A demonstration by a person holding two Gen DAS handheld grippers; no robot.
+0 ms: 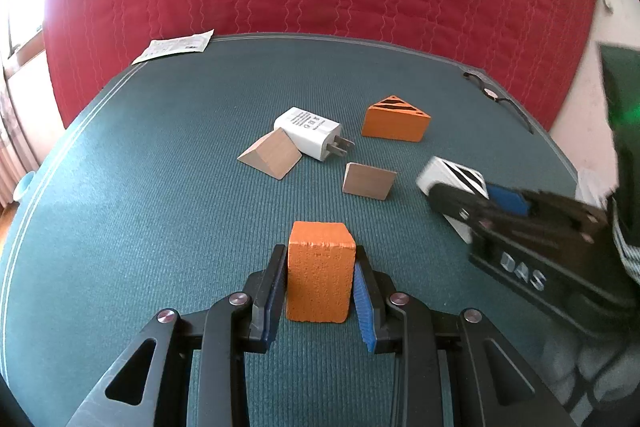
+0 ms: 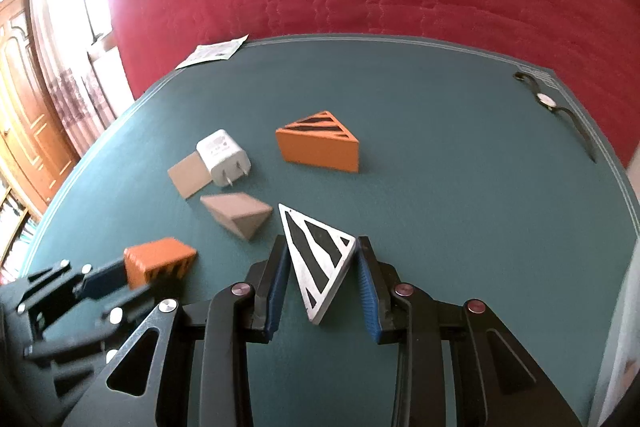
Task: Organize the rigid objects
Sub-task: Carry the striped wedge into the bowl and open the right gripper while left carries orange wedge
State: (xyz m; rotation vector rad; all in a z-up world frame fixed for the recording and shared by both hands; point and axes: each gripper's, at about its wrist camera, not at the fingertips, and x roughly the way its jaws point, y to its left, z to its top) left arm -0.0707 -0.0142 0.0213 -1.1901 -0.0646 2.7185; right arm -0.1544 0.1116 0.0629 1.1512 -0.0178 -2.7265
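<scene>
Our left gripper [image 1: 320, 279] clamps the upright orange block [image 1: 320, 271]; our right gripper [image 2: 322, 267] pinches the striped white wedge [image 2: 320, 259], tip pointing away.

Orange block [image 1: 320, 273] standing up, white striped wedge [image 2: 320, 259] lying flat, orange striped wedge [image 1: 396, 123], two plain wood wedges [image 1: 272, 155] beside a white plug [image 1: 310, 133]

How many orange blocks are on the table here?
2. An orange cube sits between the left gripper fingers at the near edge; an orange striped wedge lies farther back, right of the white charger. None appears hidden.
</scene>
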